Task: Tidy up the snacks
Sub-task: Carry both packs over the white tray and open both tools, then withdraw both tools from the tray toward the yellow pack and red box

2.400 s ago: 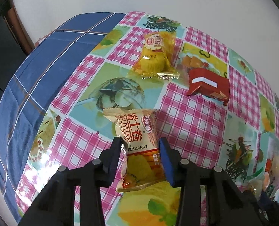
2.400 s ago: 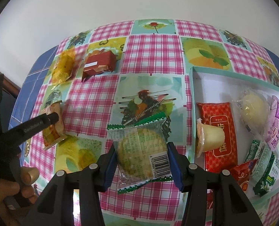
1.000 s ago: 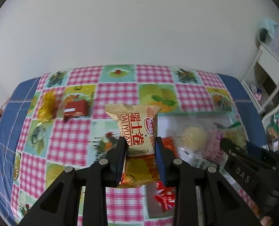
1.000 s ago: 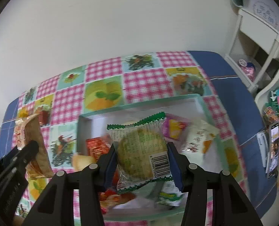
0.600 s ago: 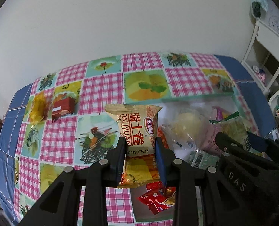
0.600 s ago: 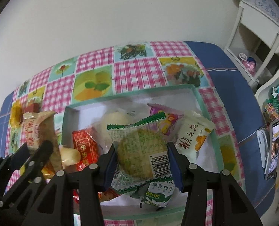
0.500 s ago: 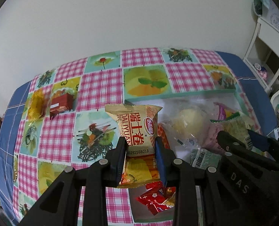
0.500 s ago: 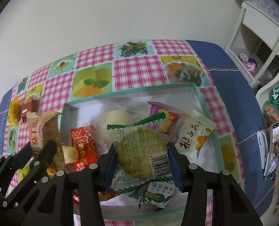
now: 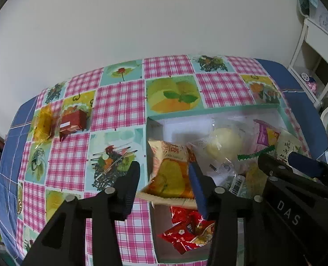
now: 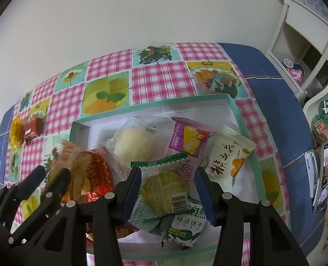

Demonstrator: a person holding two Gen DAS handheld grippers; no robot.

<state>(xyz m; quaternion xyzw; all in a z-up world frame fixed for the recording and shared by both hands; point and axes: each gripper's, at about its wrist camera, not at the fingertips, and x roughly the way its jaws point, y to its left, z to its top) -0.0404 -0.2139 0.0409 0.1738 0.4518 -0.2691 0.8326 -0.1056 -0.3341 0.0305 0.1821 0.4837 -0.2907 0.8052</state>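
A teal-rimmed white box (image 9: 217, 108) (image 10: 155, 105) on the checked tablecloth holds several snack packs. My left gripper (image 9: 165, 177) is open over the box's left edge; the orange Swiss-roll pack (image 9: 170, 173) lies loose between its fingers, tipped onto the packs in the box. My right gripper (image 10: 167, 188) is open; the green-edged clear cake pack (image 10: 164, 186) lies between its fingers on the pile. A yellow pack (image 9: 43, 125) and a red box (image 9: 74, 120) lie on the table at far left.
In the box lie a clear bun pack (image 10: 135, 144), a purple pack (image 10: 190, 139), a cream pack (image 10: 228, 155), a green biscuit pack (image 10: 186, 226) and red packs (image 9: 188, 230). A white shelf (image 10: 305, 33) stands past the table's right edge.
Both grippers have opened. The Swiss-roll pack and the cake pack have dropped from the fingers onto the pile in the box.
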